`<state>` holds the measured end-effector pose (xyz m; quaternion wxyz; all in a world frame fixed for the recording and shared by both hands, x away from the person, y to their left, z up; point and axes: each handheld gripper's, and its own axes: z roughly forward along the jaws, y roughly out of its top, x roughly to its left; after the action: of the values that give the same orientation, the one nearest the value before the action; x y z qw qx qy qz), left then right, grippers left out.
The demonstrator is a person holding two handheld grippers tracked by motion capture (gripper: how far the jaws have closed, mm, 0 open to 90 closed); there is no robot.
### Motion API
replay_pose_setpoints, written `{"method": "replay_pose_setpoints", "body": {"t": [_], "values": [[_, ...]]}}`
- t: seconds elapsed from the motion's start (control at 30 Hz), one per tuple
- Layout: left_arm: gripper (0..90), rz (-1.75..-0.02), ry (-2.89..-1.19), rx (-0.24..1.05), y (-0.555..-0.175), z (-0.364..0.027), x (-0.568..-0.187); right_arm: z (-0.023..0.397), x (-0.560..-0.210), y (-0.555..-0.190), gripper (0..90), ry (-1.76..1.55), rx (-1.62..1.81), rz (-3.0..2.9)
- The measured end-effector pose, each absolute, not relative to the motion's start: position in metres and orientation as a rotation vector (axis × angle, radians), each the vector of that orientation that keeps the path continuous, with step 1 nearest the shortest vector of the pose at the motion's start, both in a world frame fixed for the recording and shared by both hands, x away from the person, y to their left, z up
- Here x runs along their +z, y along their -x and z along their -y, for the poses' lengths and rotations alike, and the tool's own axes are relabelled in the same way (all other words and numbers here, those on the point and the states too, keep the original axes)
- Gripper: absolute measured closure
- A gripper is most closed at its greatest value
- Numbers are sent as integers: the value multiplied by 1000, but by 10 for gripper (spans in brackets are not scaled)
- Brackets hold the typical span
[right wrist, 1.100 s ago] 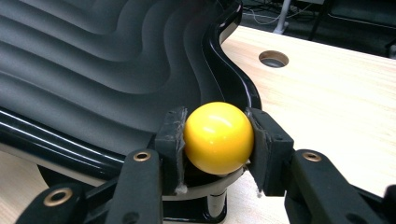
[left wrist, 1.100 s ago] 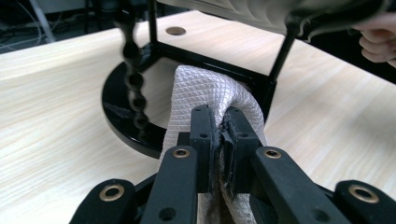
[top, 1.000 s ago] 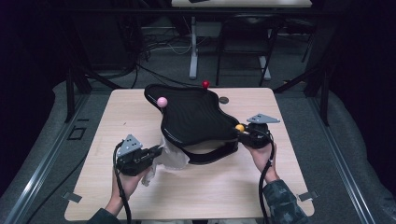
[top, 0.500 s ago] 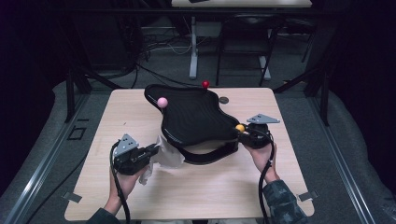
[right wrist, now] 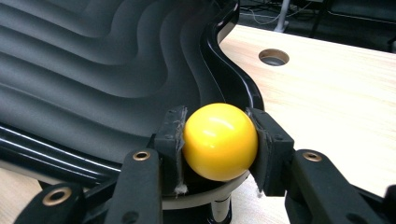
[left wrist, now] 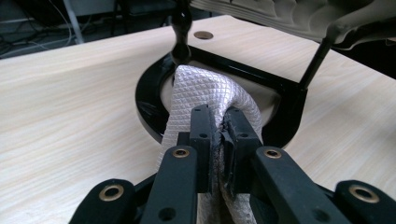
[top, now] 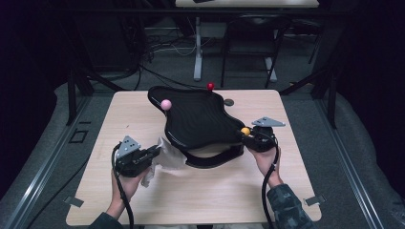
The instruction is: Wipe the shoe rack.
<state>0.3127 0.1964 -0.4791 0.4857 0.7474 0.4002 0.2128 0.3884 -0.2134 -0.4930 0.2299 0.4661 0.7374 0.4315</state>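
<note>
A black wavy tray (top: 200, 119) stands raised on thin posts over a black ring base (top: 210, 160) on the wooden table (top: 215, 195). Round knobs top its corners: pink (top: 165, 104), red (top: 210, 86) and yellow (top: 245, 131). My right gripper (top: 248, 136) is shut on the yellow knob (right wrist: 219, 141) at the tray's right corner, with the pads on both its sides. My left gripper (top: 155, 153) is shut on a white quilted cloth (top: 167, 157) at the base's left side. In the left gripper view the cloth (left wrist: 205, 95) bulges up over the base rim (left wrist: 149, 100), pinched between my left gripper (left wrist: 219, 126) jaws.
A round hole (top: 229, 101) is cut in the tabletop behind the tray. Desk legs and cables (top: 198, 52) stand on the dark floor beyond the far edge. Cables trail from both grippers toward the near edge.
</note>
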Motion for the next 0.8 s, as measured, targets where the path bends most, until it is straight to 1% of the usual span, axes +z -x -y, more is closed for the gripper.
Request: {"method": "replay_pose_setpoints", "body": {"t": [0.17, 0.4, 0.6, 0.8], "values": [[834, -1002, -1788, 522, -321, -204, -480, 215, -492, -390, 598, -1257, 1190, -2057], [833, -988, -1778, 534, -321, -201, -477, 225, -492, -394, 599, -1217, 1212, -2096], [832, -968, -1747, 575, -320, -198, -468, 226, -493, -394, 598, -1223, 1223, -2096], [830, -987, -1748, 552, -335, -197, -468, 225, -493, -394, 598, -1220, 1210, -2090]]}}
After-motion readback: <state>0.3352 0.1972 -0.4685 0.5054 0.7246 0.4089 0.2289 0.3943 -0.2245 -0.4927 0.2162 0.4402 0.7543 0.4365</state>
